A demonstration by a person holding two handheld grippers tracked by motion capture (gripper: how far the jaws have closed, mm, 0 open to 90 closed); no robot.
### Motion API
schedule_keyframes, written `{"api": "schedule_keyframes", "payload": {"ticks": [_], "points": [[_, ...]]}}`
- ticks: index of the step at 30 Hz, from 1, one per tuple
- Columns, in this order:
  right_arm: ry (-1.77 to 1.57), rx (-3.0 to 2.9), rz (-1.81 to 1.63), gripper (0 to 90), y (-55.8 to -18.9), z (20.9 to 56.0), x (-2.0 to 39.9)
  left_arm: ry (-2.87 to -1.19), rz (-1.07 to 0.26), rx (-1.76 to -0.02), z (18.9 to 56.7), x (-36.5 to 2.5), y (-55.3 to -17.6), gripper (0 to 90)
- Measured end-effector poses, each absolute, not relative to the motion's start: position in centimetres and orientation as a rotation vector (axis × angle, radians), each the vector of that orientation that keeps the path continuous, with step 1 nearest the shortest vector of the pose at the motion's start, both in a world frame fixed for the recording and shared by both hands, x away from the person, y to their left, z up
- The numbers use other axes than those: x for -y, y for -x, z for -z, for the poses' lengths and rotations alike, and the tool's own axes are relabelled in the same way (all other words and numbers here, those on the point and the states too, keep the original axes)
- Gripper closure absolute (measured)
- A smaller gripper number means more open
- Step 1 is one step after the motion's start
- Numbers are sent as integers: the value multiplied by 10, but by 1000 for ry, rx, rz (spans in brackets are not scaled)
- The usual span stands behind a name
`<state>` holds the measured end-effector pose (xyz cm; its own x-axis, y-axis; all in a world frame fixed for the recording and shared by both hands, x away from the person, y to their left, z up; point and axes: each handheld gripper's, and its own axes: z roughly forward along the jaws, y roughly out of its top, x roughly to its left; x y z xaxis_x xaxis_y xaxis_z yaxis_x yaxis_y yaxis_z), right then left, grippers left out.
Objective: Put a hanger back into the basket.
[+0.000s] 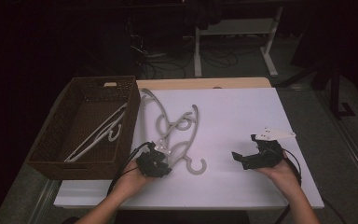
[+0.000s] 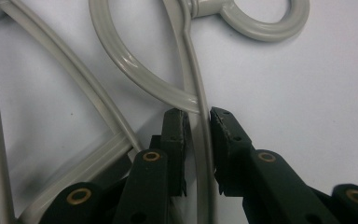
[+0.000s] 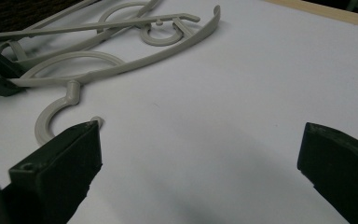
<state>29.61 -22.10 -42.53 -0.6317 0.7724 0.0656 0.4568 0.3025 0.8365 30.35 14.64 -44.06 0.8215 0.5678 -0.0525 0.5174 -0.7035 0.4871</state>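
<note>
Several grey plastic hangers lie tangled on the white table, just right of the basket. My left gripper reaches into the near end of the pile. In the left gripper view its jaws stand on either side of a thin bar of one hanger and press on it, below that hanger's hook. My right gripper rests farther right on bare table. Its jaws are wide open with nothing between them, and the hanger's hook lies just beyond its left jaw.
A brown wicker basket stands at the table's left with one grey hanger inside. White table surface stretches to the right of the pile. Beyond the far edge are table legs and cables on a dark floor.
</note>
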Motion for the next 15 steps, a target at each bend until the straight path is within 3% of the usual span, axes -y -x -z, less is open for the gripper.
{"api": "schedule_keyframes", "payload": {"ticks": [15], "points": [[-1113,-2220,-1257,0,-296,425,223,-2472,-109,-812,431,-152,-308,825]]}}
